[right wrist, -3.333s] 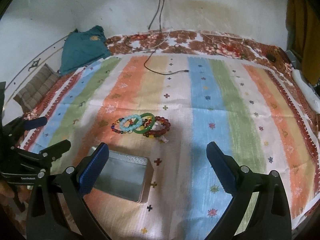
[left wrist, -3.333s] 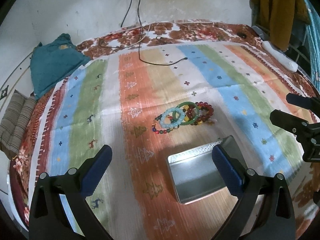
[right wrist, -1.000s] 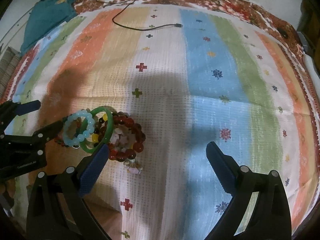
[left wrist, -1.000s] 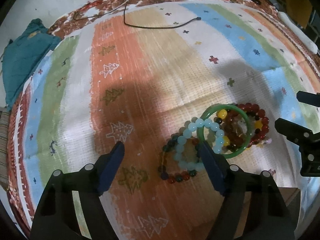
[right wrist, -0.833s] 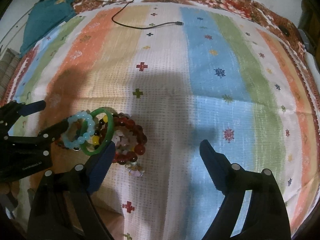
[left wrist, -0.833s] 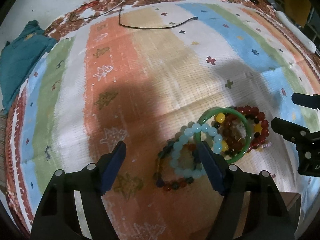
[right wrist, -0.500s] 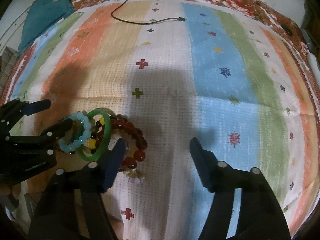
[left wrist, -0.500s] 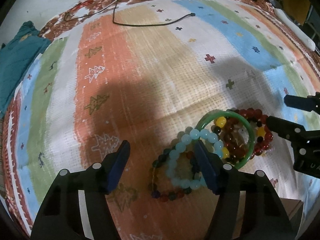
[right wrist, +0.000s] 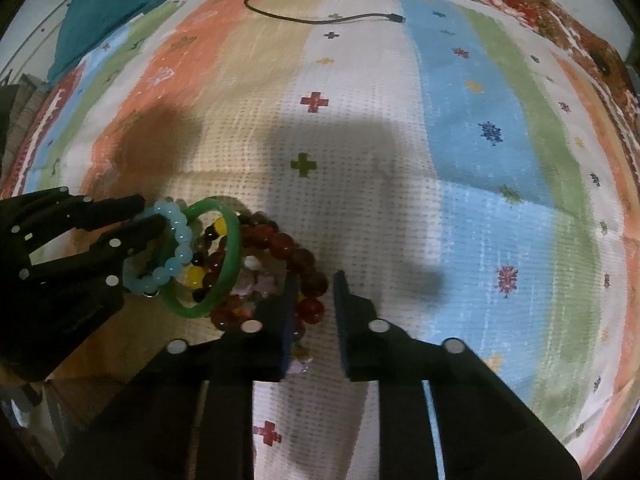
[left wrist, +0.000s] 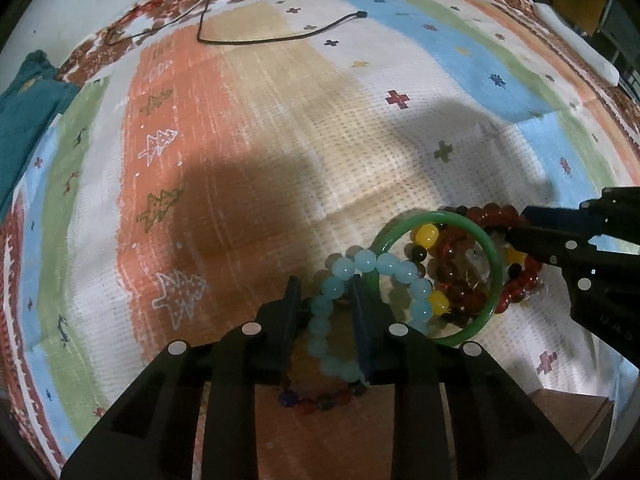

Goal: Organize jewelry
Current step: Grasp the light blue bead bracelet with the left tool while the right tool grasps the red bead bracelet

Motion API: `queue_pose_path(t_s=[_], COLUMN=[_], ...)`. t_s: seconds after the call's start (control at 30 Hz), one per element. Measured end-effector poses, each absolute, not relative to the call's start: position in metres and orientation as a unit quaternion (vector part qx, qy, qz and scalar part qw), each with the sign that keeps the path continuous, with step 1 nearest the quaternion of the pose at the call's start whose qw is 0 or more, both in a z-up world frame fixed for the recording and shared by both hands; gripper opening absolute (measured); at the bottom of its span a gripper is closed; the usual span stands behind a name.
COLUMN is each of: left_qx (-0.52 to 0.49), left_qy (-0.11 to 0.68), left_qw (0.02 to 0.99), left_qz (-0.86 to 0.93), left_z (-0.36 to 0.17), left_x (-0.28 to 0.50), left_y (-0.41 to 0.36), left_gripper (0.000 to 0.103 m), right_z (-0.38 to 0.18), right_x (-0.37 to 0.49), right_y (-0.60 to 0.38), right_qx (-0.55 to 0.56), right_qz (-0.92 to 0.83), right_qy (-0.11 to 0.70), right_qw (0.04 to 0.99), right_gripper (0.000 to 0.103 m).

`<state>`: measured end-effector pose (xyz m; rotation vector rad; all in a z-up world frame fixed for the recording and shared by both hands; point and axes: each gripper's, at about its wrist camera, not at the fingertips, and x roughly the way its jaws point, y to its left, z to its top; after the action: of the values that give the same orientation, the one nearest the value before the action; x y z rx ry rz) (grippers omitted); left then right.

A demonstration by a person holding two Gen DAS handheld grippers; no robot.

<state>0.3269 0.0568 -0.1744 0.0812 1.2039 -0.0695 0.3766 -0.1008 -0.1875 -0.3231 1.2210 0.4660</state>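
Fingers (left wrist: 292, 312) of our left gripper (left wrist: 326, 294) stand narrowed on either side of the pale blue bead bracelet (left wrist: 372, 264), pinching its near arc; fingers (right wrist: 290, 304) of our right gripper (right wrist: 314, 284) close on the dark red bead bracelet (right wrist: 288, 248) at its near edge, though we cannot tell whether they press it firmly. Both tools reach low and forward over the striped blanket (left wrist: 260, 120), tips angled down at the cloth, the left from the pile's left side and the right from its right. On the blanket a teal cloth (right wrist: 104, 8) lies at the far left edge and a black cable (left wrist: 280, 36) trails across the far stripes. Central to the pile, the green bangle (left wrist: 436, 272) leans on the beaded strands, overlapping the blue bracelet and ringing yellow and brown beads (left wrist: 426, 234). Beneath our left gripper lies a multicoloured bead strand (left wrist: 320, 400).
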Motion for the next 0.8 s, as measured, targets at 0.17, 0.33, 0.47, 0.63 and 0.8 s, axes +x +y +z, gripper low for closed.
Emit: queue_pose_path(t_s=[0.17, 0.33, 0.47, 0.63, 0.8], left_qx=[0.045, 0.045, 0.028, 0.006, -0.010], left_qy=[0.561, 0.561, 0.552, 0.544, 0.535], left_qw=[0.826, 0.826, 0.833, 0.839, 0.845], left_qz=[-0.027, -0.019, -0.013, 0.001, 0.014], left_z=[-0.172, -0.168, -0.154, -0.137, -0.121], left_x=[0.326, 0.324, 0.318, 0.307, 0.297], left_y=[0.058, 0.059, 0.064, 0.071, 0.076], left_gripper=[0.011, 0.011, 0.011, 0.011, 0.011], right_z=[-0.186, -0.179, -0.169, -0.152, -0.132], right_x=[0.374, 0.372, 0.369, 0.362, 0.348], right_y=[-0.099, -0.101, -0.105, -0.103, -0.093], right_qx=[-0.157, -0.158, -0.152, -0.149, -0.141], right_qz=[0.219, 0.224, 0.225, 0.239, 0.268], right_qy=[0.562, 0.555, 0.548, 0.530, 0.508], right_qw=[0.782, 0.785, 0.791, 0.800, 0.806], right_gripper=[0.014, 0.014, 0.014, 0.014, 0.014])
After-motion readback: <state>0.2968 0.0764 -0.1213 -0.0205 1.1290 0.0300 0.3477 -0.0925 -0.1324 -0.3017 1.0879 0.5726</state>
